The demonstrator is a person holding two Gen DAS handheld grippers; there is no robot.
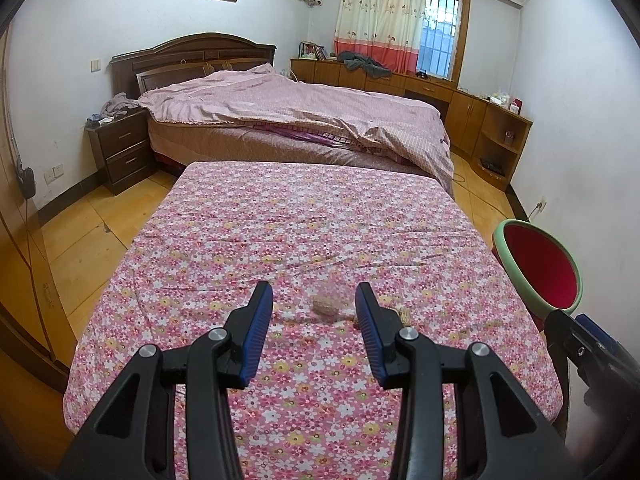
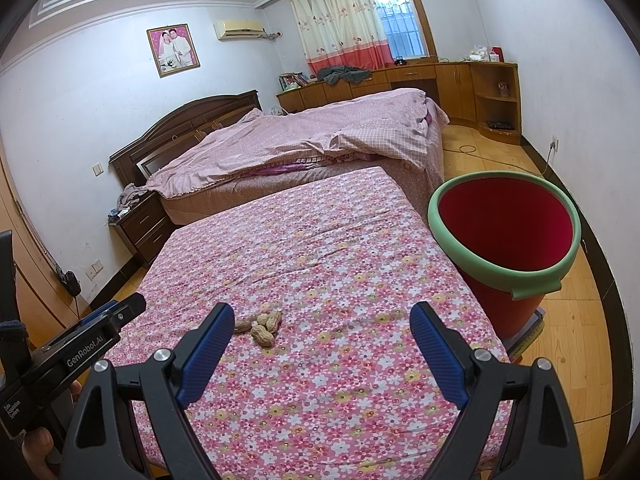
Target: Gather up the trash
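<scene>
The peanuts [image 2: 261, 326] lay in a small heap on the floral sheet [image 2: 340, 280] of the bench, well left of the red bucket [image 2: 505, 236] that stood beside its right edge. The left gripper [image 1: 314, 312] hung over the peanuts with jaws released and nothing between them. The right gripper [image 2: 322, 334], nearer the bucket, was spread wide and empty.

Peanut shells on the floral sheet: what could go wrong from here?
1. The tan peanut shells lie bunched and touching, so the left gripper might pinch one and scatter the rest.
2. The pink floral sheet is soft and wrinkled; closing pads may snag fabric.
3. The red bucket with a green rim stands off the bed edge, so a loosely held shell could drop onto the floor.
</scene>
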